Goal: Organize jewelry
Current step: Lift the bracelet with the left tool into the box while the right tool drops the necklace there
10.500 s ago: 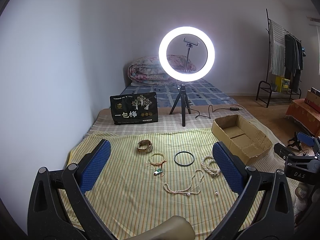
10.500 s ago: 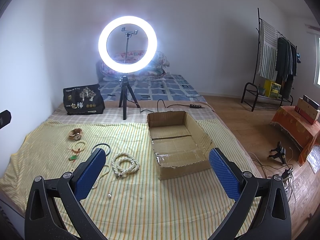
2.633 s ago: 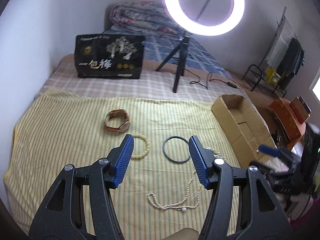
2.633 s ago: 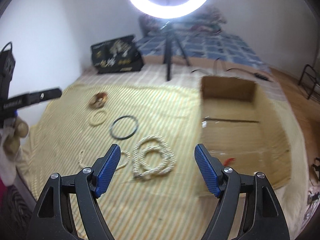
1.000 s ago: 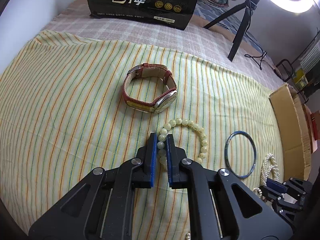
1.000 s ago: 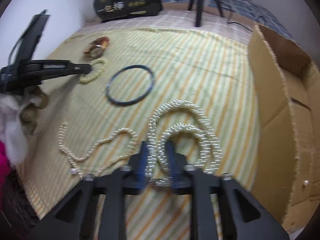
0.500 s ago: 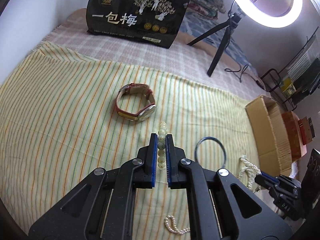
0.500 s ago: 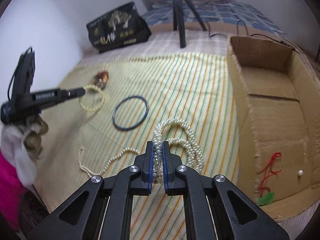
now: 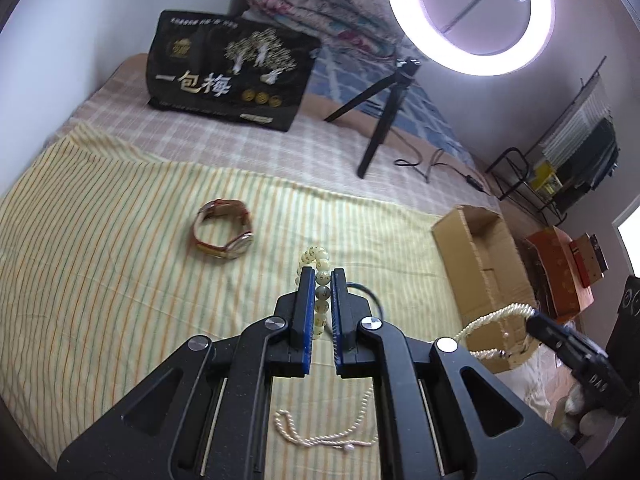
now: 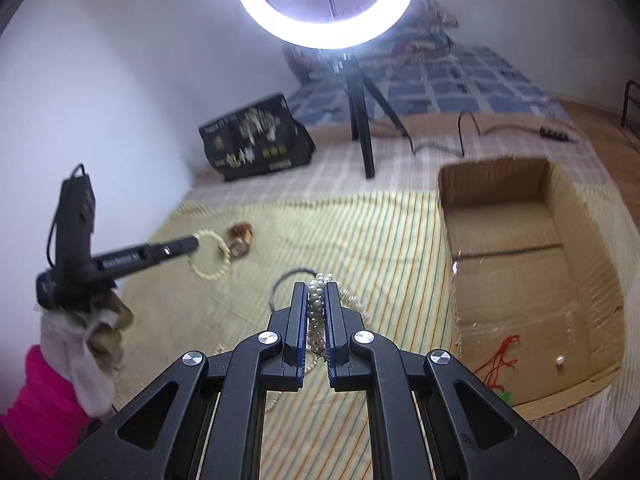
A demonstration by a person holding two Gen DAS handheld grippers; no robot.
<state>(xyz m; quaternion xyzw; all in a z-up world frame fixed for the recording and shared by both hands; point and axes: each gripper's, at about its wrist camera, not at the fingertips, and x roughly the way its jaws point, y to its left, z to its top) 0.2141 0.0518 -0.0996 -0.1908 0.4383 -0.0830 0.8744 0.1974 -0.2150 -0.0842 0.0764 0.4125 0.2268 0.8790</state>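
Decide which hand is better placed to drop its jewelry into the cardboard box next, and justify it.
Probably right. The right tool, shut on the pearl necklace, hangs beside the cardboard box; the left tool, with the bead bracelet, sits farther away.

1. Two grippers: left gripper [image 9: 321, 276], right gripper [image 10: 317, 290].
2. One watch [image 9: 223, 233].
3. One bead bracelet [image 9: 318, 280].
4. Two pearl strands: pearl necklace [image 10: 320, 312], pearl string [image 9: 320, 436].
5. One dark bangle [image 10: 280, 284].
6. One cardboard box [image 10: 532, 240].

A pale bead bracelet [image 9: 320, 276] hangs pinched, lifted off the striped cloth. Right of it, a looped white pearl rope [image 10: 318, 308] hangs clamped. A watch [image 9: 223, 234] lies far left; a thin pearl strand [image 9: 320, 436] lies near.
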